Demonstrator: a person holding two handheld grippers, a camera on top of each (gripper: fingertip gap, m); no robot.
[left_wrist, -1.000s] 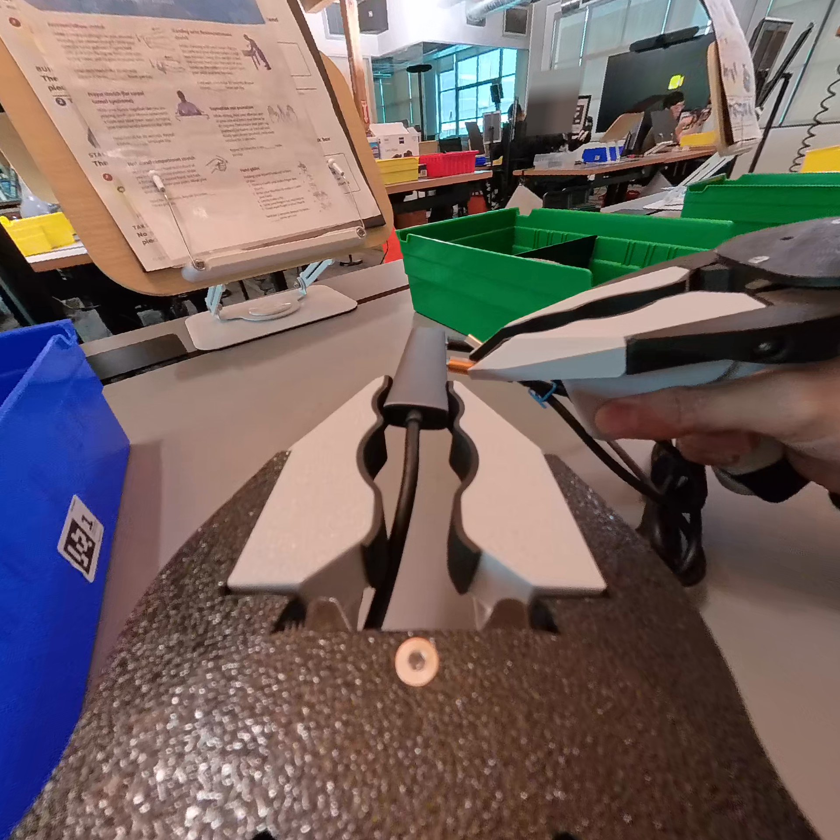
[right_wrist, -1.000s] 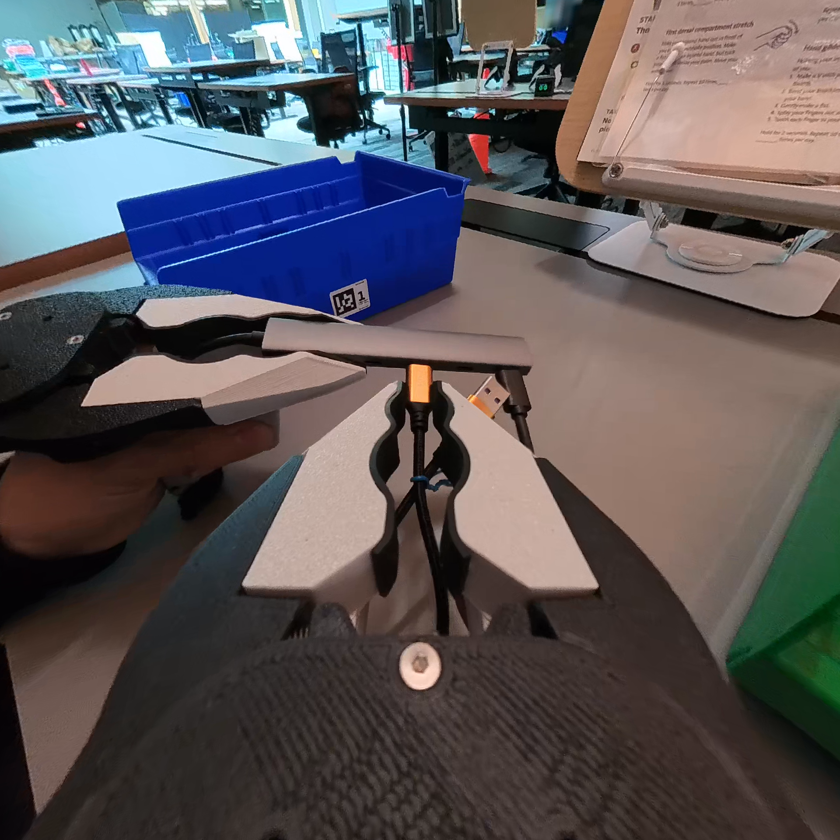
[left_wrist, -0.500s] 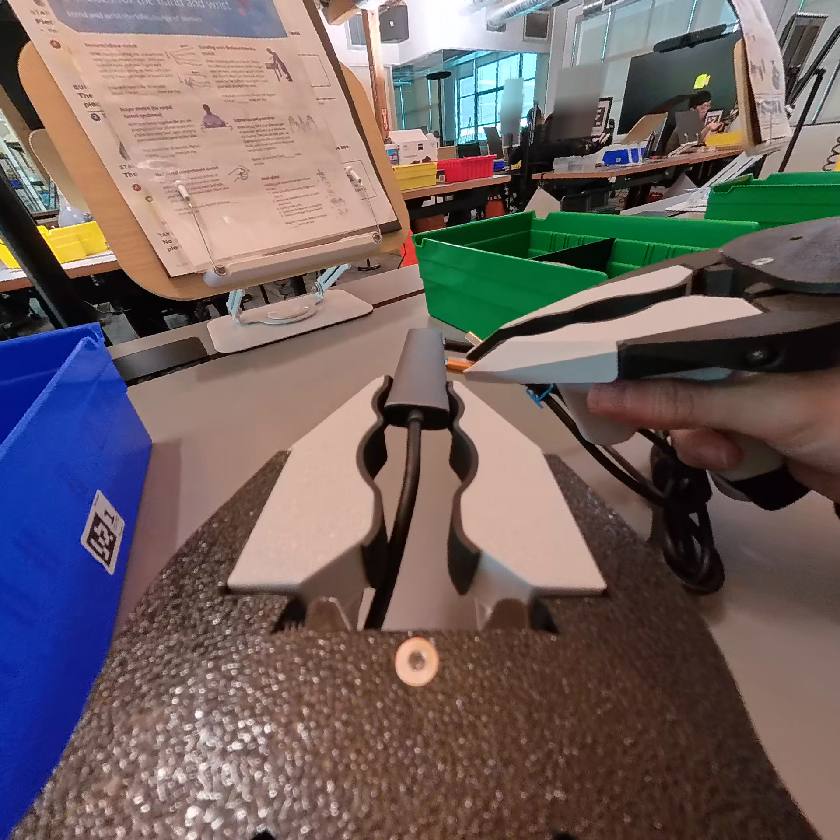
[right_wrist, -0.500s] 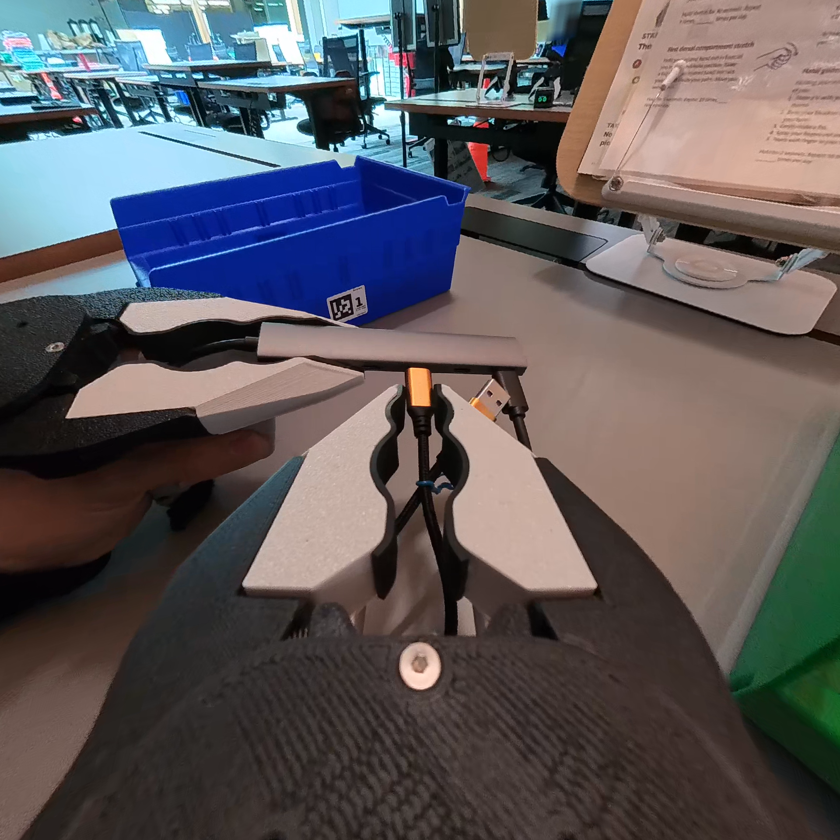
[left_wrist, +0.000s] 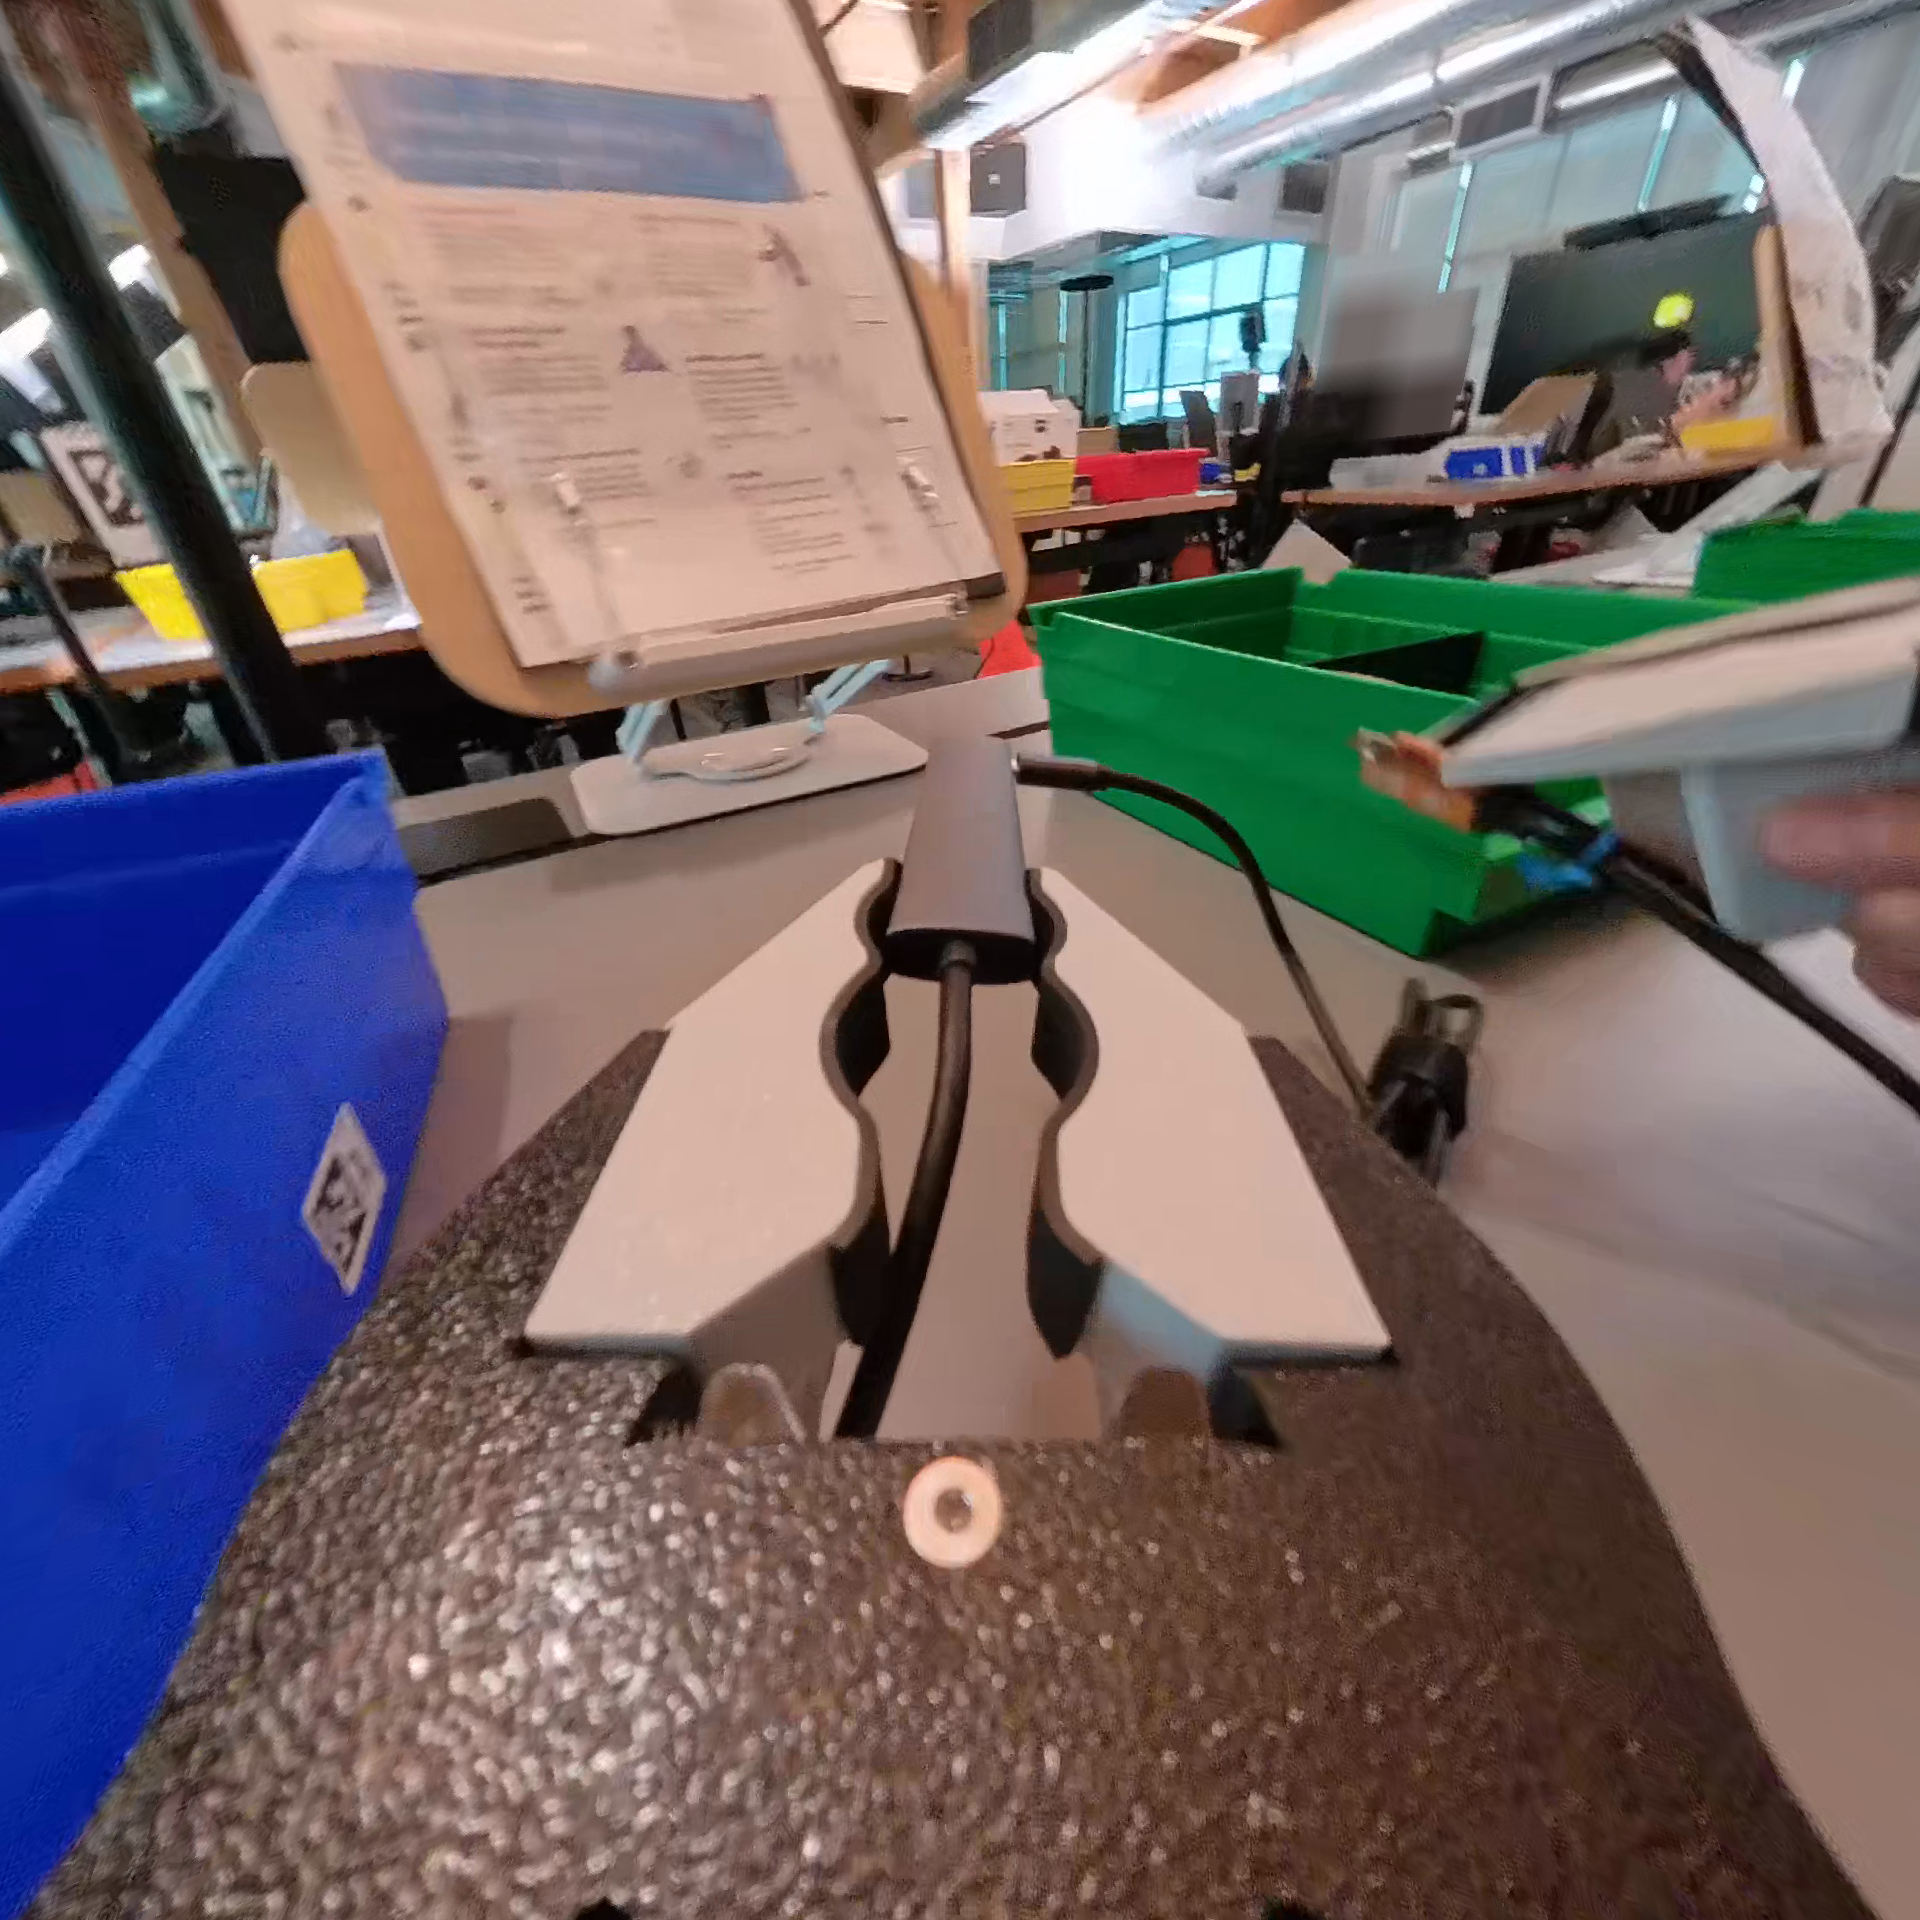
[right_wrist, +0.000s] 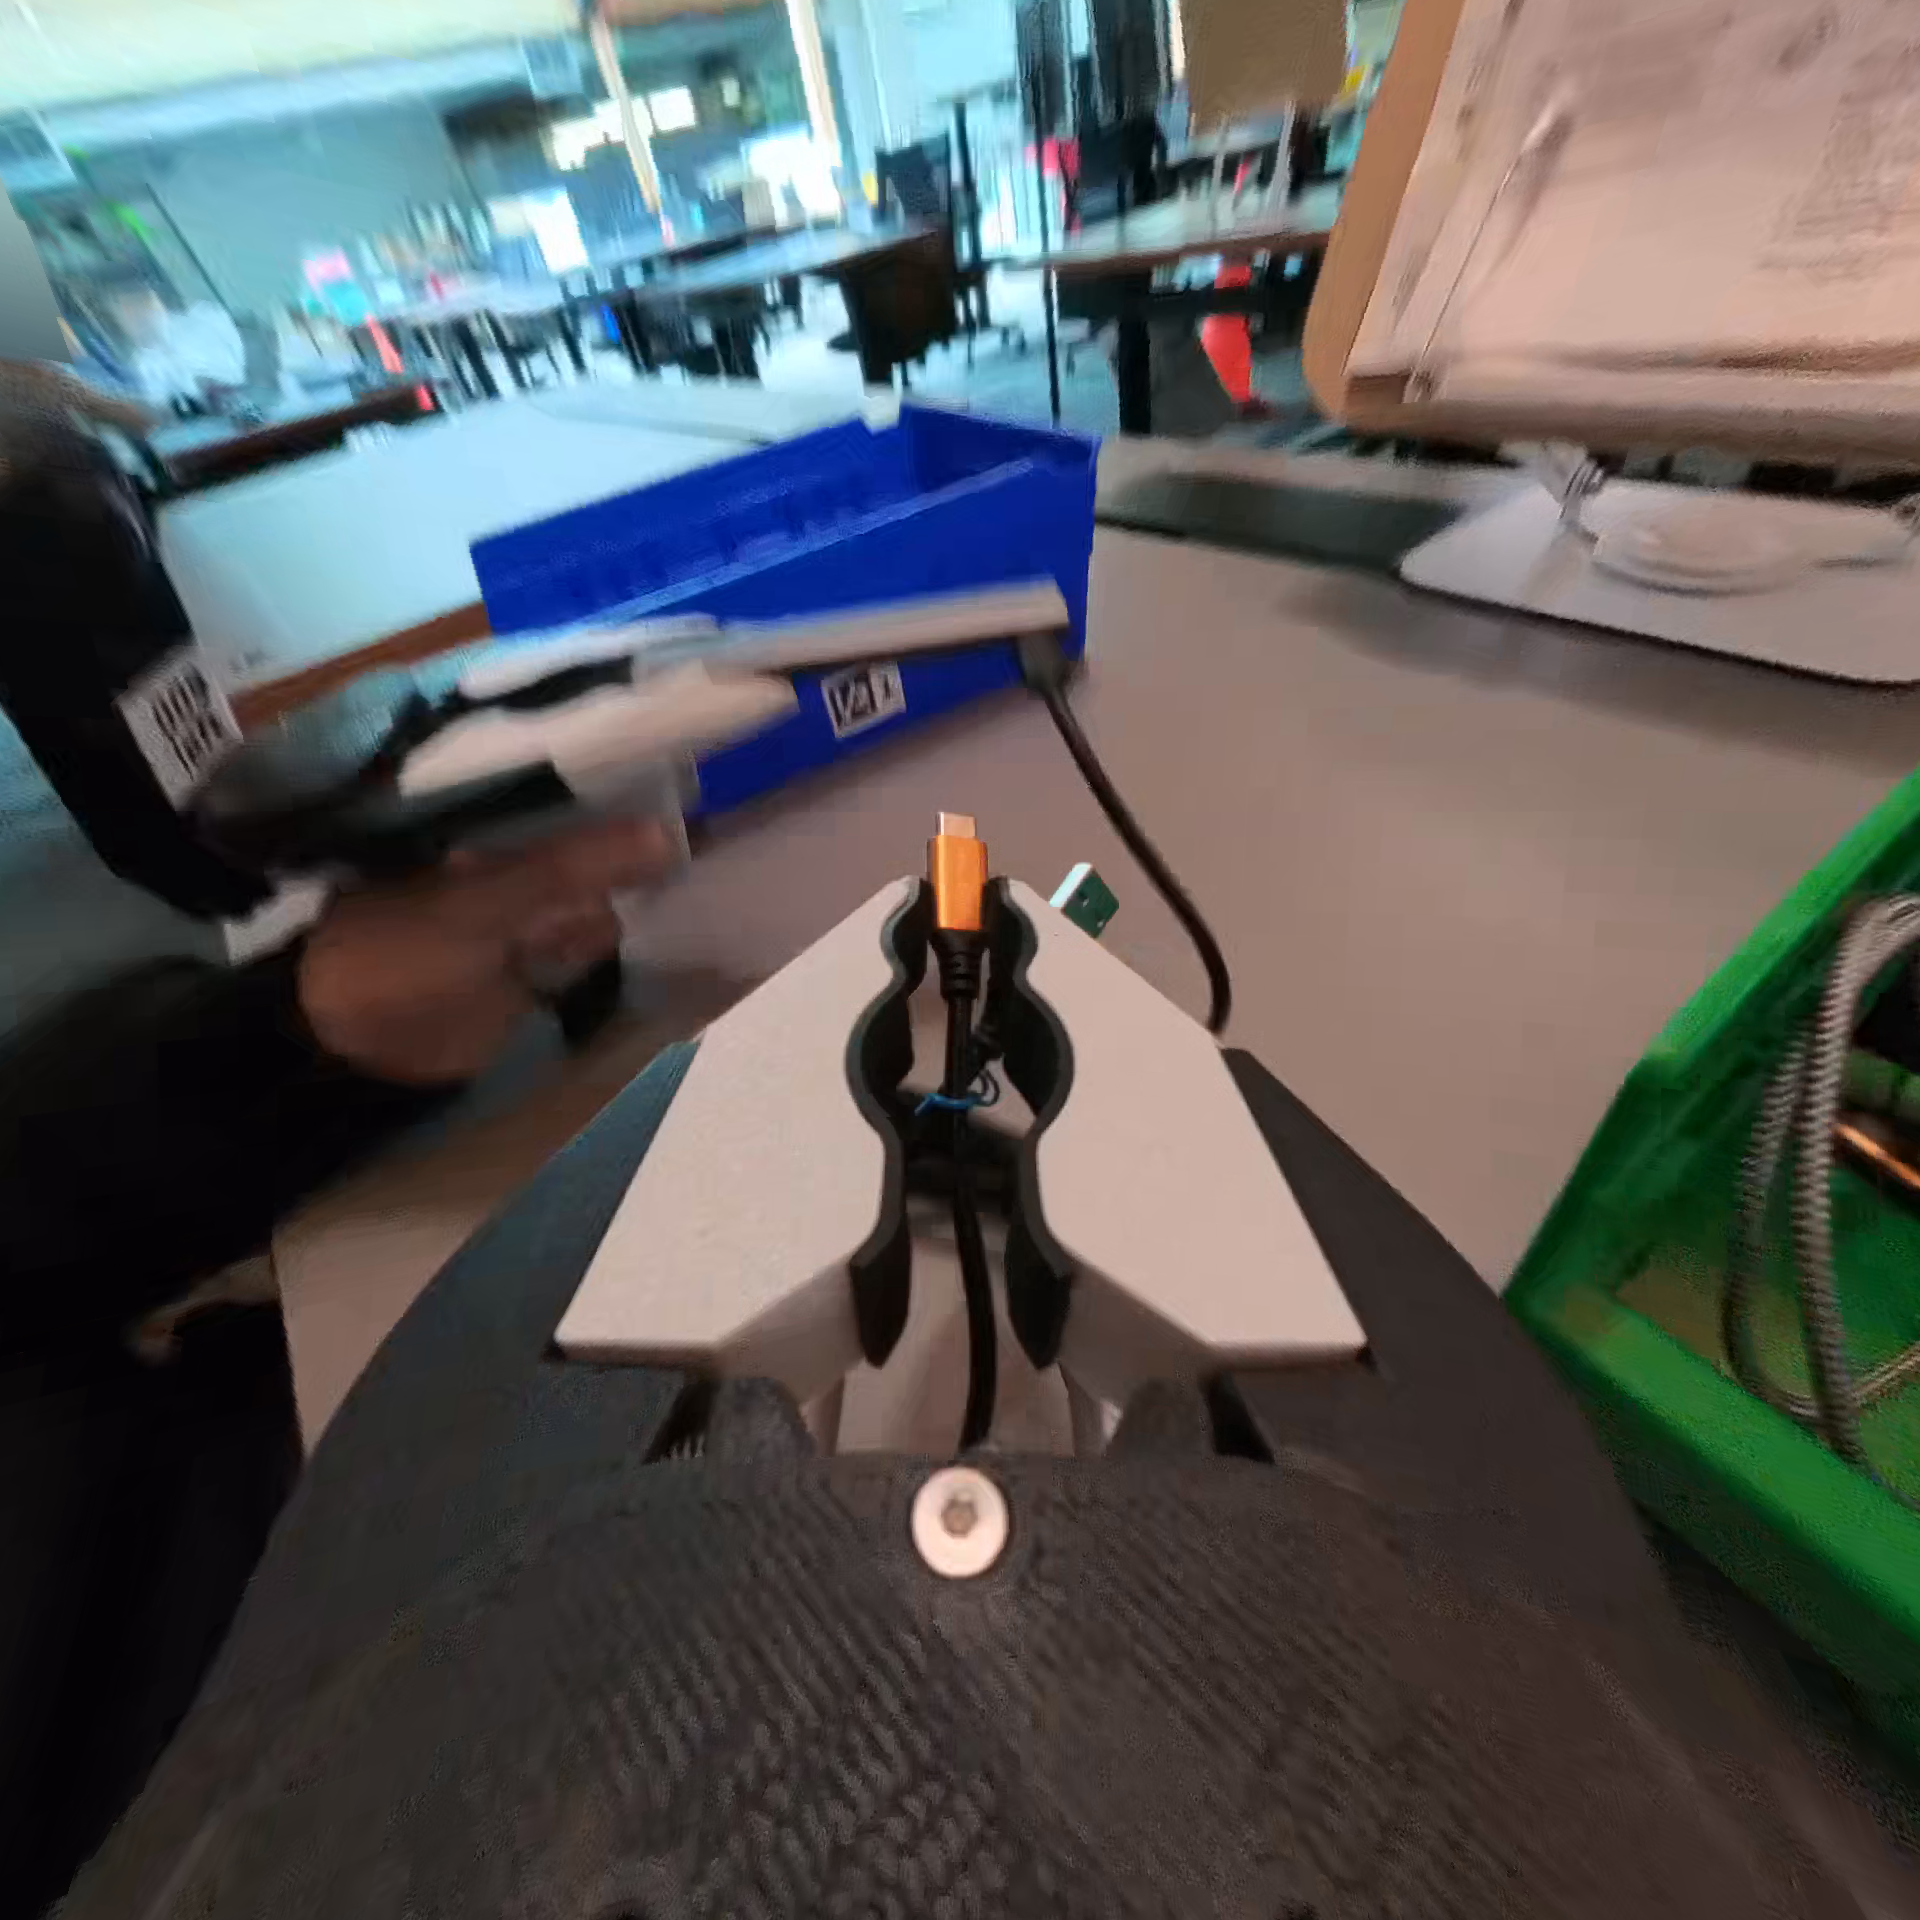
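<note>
My left gripper is clamped on the grey hub and my right gripper on the orange plug, well apart above the table; I worry the hub's other black cable could snag.

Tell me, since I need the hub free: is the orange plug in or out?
Out. The orange plug shows its bare tip in the right gripper, apart from the hub.
</note>
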